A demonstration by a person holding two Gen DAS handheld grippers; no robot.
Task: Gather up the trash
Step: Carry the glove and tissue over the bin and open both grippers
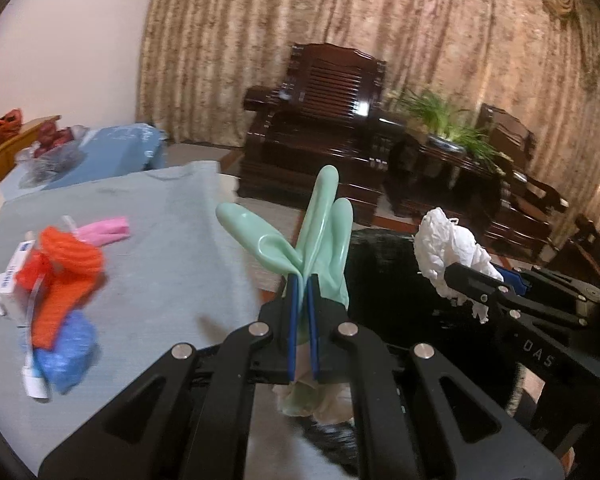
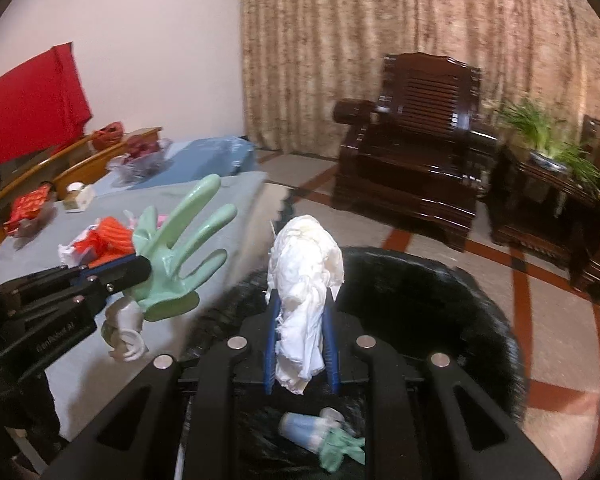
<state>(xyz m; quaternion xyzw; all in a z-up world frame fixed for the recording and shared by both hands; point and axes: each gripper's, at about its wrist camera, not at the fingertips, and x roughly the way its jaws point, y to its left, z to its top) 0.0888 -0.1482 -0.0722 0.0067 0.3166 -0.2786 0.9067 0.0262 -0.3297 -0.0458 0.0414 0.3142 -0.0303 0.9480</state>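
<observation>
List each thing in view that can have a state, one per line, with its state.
Left gripper: shut on the green glove.
Right gripper: shut on the white paper wad.
Black trash bag: open, some trash inside.
Orange knit item: lying on the grey cloth.

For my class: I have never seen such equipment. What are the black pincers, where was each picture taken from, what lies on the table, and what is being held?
A person holds two hand-held grippers, each with a camera looking along its fingers. The left gripper pinches a green rubber glove; the right gripper squeezes crumpled white paper. Below hangs a black trash bag, already holding a cup and another green glove. On the grey tablecloth remain an orange knitted item, something pink, blue plastic and a small white box.
</observation>
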